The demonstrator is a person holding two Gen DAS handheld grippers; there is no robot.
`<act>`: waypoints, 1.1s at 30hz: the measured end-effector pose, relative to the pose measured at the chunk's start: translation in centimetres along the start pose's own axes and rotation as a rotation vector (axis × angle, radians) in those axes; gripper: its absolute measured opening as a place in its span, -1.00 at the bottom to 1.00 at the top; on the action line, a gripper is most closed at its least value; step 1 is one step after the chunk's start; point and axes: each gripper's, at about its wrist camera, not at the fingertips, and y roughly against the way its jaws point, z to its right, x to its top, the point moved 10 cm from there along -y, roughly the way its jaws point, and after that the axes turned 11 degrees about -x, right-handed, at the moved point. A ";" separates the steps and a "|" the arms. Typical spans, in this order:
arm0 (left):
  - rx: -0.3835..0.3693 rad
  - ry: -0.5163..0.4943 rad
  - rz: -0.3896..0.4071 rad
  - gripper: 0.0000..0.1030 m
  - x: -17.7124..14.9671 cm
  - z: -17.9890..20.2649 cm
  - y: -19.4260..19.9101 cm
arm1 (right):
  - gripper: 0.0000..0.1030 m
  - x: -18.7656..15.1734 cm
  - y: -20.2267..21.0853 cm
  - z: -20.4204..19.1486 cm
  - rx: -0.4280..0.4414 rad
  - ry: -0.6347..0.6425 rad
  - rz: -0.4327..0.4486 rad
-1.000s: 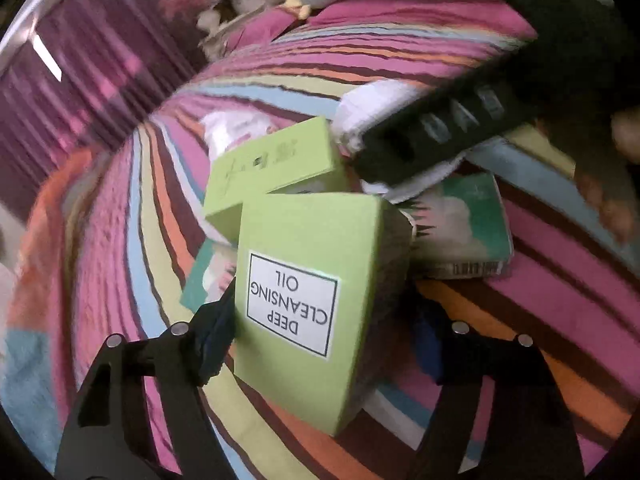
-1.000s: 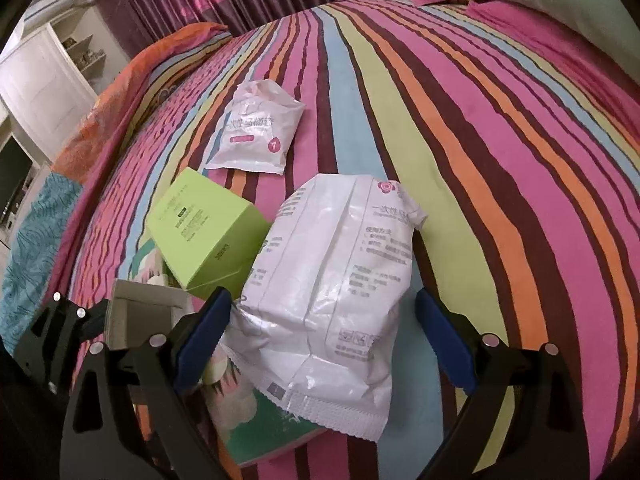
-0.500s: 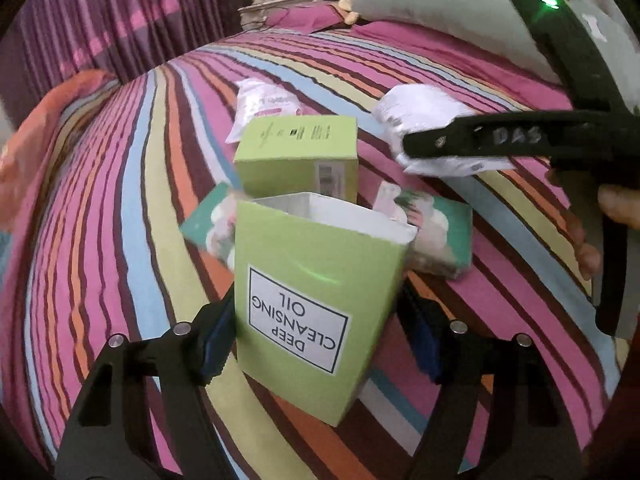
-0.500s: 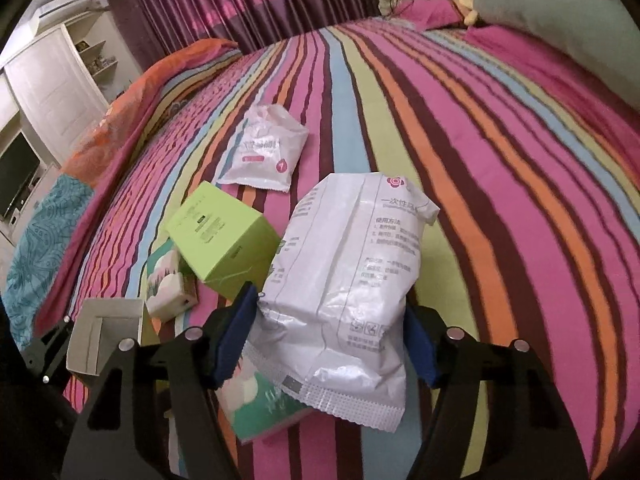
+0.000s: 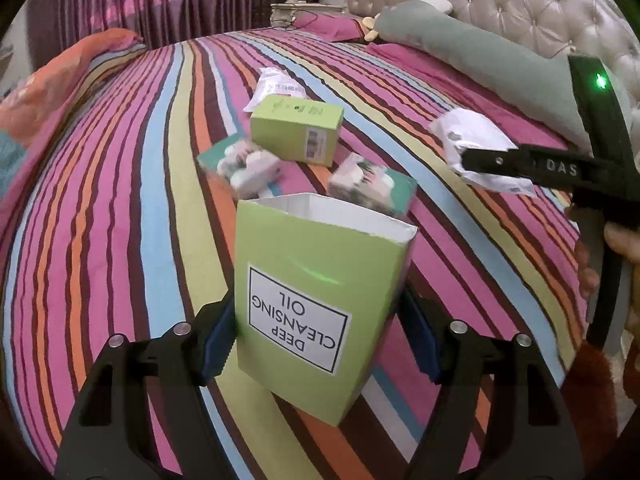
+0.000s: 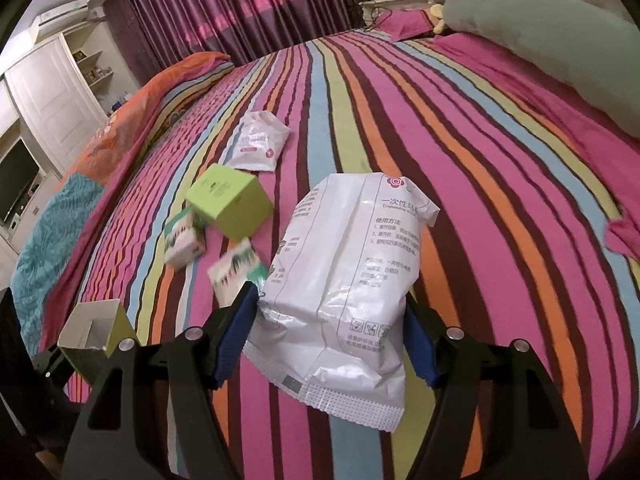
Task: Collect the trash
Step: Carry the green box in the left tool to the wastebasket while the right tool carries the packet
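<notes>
My left gripper (image 5: 320, 340) is shut on an open green "Deep Cleansing Oil" box (image 5: 316, 300) and holds it above the striped bed. The box also shows at the lower left of the right wrist view (image 6: 96, 330). My right gripper (image 6: 332, 340) is shut on a white plastic packet (image 6: 348, 280), lifted off the bed; it also shows at the right of the left wrist view (image 5: 472, 140). On the bed lie a second green box (image 5: 298, 132) (image 6: 230, 200), two green-and-white cartons (image 5: 244, 164) (image 5: 372, 188), and a small white pouch (image 6: 258, 146).
The striped bedspread (image 6: 460, 160) covers the bed. A grey-green bolster (image 5: 480, 56) and a tufted headboard (image 5: 500, 0) are at the far end. A white wardrobe (image 6: 52, 92) and purple curtains (image 6: 248, 4) stand beyond the bed.
Both grippers have risen and pulled back from the bed with their loads. The right jaws have closed in on the white packet. The cartons on the bed look shifted and blurred.
</notes>
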 end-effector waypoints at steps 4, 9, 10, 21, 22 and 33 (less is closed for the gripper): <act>-0.007 0.022 0.004 0.38 -1.8 1.2 1.3 | 0.26 -2.0 1.9 0.8 -0.001 -0.011 -0.003; -0.026 0.049 0.012 0.38 -4.3 3.1 3.0 | 0.26 -4.9 4.6 1.0 0.014 -0.008 -0.007; -0.029 0.053 0.014 0.38 -4.8 3.5 3.5 | 0.26 -5.5 5.1 1.0 0.015 -0.004 -0.008; -0.050 0.078 0.018 0.38 -10.9 7.2 8.3 | 0.26 -12.7 10.7 0.2 0.058 0.047 -0.026; -0.052 0.085 0.015 0.38 -11.7 7.5 8.7 | 0.26 -13.2 11.1 0.1 0.060 0.049 -0.027; -0.069 0.108 -0.058 0.38 -20.0 11.1 11.2 | 0.26 -21.2 14.7 -0.7 0.094 0.082 -0.107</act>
